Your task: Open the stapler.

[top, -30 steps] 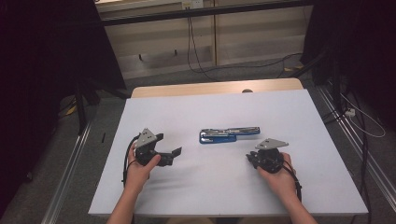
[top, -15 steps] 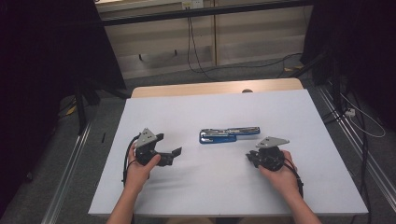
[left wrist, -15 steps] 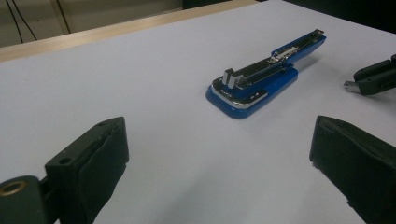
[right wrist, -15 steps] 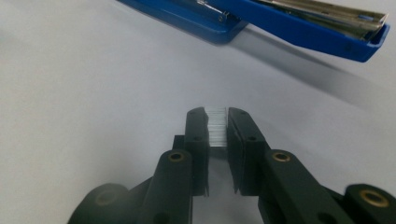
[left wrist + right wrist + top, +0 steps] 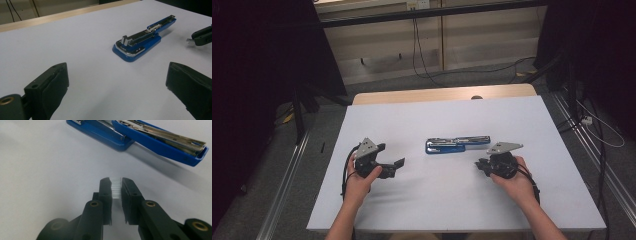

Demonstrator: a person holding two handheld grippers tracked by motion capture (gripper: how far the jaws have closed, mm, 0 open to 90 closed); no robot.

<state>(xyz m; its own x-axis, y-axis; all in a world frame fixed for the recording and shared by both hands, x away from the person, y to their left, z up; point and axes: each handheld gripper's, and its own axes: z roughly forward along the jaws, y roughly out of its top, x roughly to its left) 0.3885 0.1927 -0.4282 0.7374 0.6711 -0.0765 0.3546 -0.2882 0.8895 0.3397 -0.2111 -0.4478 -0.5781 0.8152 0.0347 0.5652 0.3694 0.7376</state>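
A blue stapler (image 5: 458,145) lies opened out flat at the middle of the white table (image 5: 442,120), its metal staple channel facing up. In the right gripper view the stapler (image 5: 140,137) lies just beyond the jaws. My right gripper (image 5: 116,185) is shut on a strip of staples (image 5: 116,188), a small silvery block between the jaw tips. It rests right of the stapler as the right gripper (image 5: 481,166). My left gripper (image 5: 396,167) sits on the table to the stapler's left, jaws wide open and empty, and its view shows the stapler (image 5: 142,42) ahead.
A wooden strip (image 5: 442,94) borders the table's far edge. Cables (image 5: 427,60) run over the floor behind it. Metal rails (image 5: 287,175) flank the table on both sides. The right gripper's tip (image 5: 201,37) appears at the right edge of the left gripper view.
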